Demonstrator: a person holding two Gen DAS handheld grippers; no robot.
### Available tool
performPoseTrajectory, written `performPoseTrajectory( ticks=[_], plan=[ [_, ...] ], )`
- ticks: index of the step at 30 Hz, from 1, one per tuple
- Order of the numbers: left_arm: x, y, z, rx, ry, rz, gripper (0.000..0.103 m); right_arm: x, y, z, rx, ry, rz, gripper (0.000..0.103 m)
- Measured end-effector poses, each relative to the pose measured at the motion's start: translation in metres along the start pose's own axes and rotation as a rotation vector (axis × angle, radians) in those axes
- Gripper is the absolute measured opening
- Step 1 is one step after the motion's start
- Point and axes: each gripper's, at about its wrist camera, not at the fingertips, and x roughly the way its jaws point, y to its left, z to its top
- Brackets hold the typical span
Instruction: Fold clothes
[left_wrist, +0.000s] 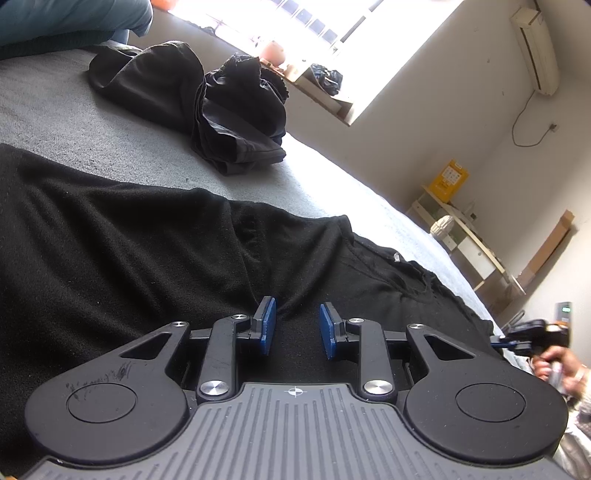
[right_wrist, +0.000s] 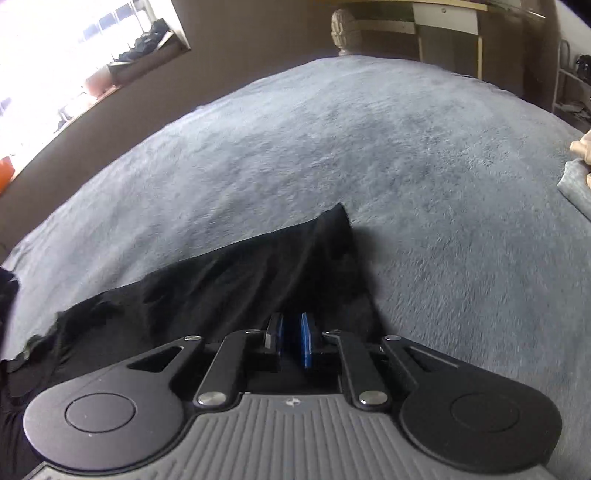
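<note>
You've got a black garment (left_wrist: 155, 236) spread mostly flat across the grey blanket (left_wrist: 74, 122) right under you, a soft knit with shallow creases running through its middle; its far right end bunches into rumpled folds with a small white tag showing. From the right side you see one corner (right_wrist: 334, 221) of that same dark cloth tapering to a point on the blanket, its left edge wavy and ragged. Further off to the left, well apart from it, there's a heap of black clothes (left_wrist: 207, 103), crumpled and unfolded, piled loosely with layered folds at its near end
</note>
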Motion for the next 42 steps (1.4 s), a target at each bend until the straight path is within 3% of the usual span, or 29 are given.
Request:
performPoseTrajectory(
  ticks=[1,5,7,10,12,13,15,18,20,24,29,32,36,39,42],
  plan=[
    [0.000,0.000,0.000,0.000,0.000,0.000,0.027,0.008,-0.007,0.008,0.023,-0.014,-0.052,0.003],
    [0.000,0.001,0.000,-0.003,0.000,-0.002,0.027,-0.002,-0.031,0.027,0.165,-0.128,-0.242,0.007],
    [0.000,0.002,0.000,-0.009,-0.001,-0.007,0.027,-0.021,-0.041,0.022,0.208,-0.129,-0.170,0.008],
    [0.001,0.003,0.000,-0.014,-0.002,-0.011,0.027,-0.044,-0.049,0.004,0.229,-0.048,0.057,0.010],
    [0.001,0.003,0.000,-0.014,-0.002,-0.011,0.027,-0.050,-0.046,-0.009,0.184,0.035,0.129,0.016],
    [0.001,0.003,0.000,-0.015,-0.002,-0.012,0.027,-0.051,-0.049,-0.014,0.155,0.053,0.080,0.021],
    [0.001,0.002,0.000,-0.014,-0.001,-0.011,0.027,-0.051,-0.064,-0.020,0.117,0.064,-0.101,0.023],
    [0.001,0.001,0.001,-0.013,0.000,-0.008,0.027,-0.075,-0.120,-0.030,0.326,0.001,-0.262,0.024],
    [0.001,0.001,0.001,-0.012,0.002,-0.006,0.027,-0.102,-0.139,-0.040,0.384,-0.018,-0.211,0.024],
    [0.001,0.001,0.001,-0.012,0.003,-0.004,0.027,-0.153,-0.146,-0.063,0.354,0.023,-0.050,0.024],
    [0.001,0.000,0.002,-0.013,0.009,0.002,0.027,-0.197,-0.121,-0.116,0.163,0.122,0.260,0.024],
    [0.002,-0.001,0.004,-0.014,0.022,0.011,0.027,-0.211,-0.101,-0.168,0.031,0.217,0.358,0.024],
    [0.001,-0.007,0.009,-0.005,0.045,0.041,0.027,-0.228,-0.099,-0.236,-0.076,0.320,0.320,0.024],
    [-0.002,-0.013,0.015,-0.001,0.075,0.074,0.028,-0.247,-0.128,-0.283,-0.107,0.393,0.197,0.023],
    [-0.015,-0.018,0.025,-0.034,0.089,0.107,0.032,-0.278,-0.158,-0.313,-0.074,0.404,0.139,0.023]
  ],
)
